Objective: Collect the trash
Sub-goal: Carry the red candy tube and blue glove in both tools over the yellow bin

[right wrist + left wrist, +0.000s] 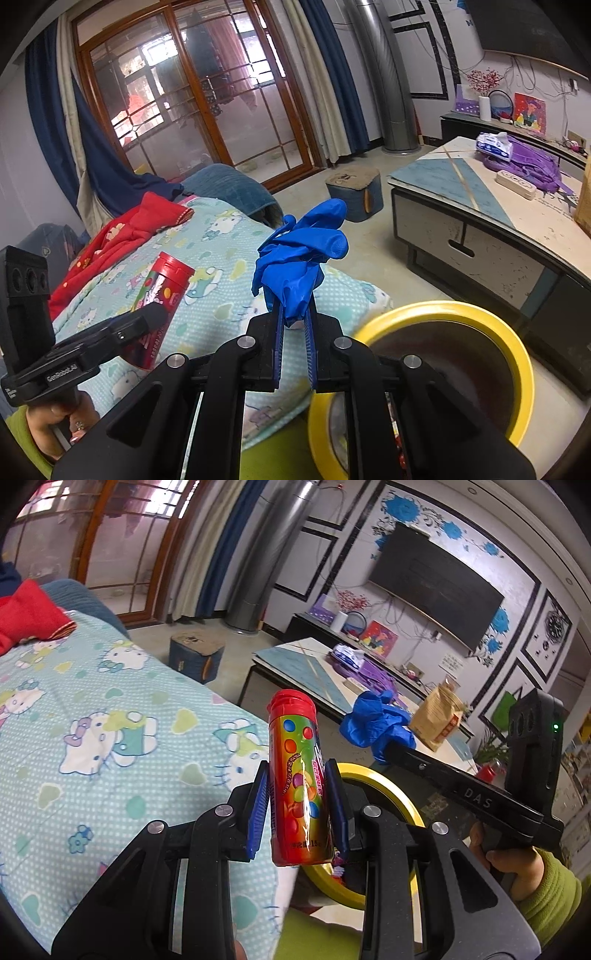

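My left gripper (297, 779) is shut on a red candy tube (297, 775) with coloured dots, held upright above the cartoon-print bedspread (92, 709). The same candy tube (159, 295) shows at the left of the right wrist view. My right gripper (295, 314) is shut on a crumpled blue glove (303, 254), which sticks up past the fingertips. That blue glove (373, 720) also shows in the left wrist view, at the end of the right gripper's fingers. A yellow-rimmed bin (513, 332) stands on the floor just right of and below both grippers; its rim (388, 794) shows behind the tube.
A low coffee table (480, 221) to the right carries a purple bag (524, 166), a tissue pack and a brown paper bag (437, 716). A red garment (129, 229) lies on the bed. A small blue stool (354, 192) stands on the floor. A hand in a green sleeve (543, 893) holds the right gripper.
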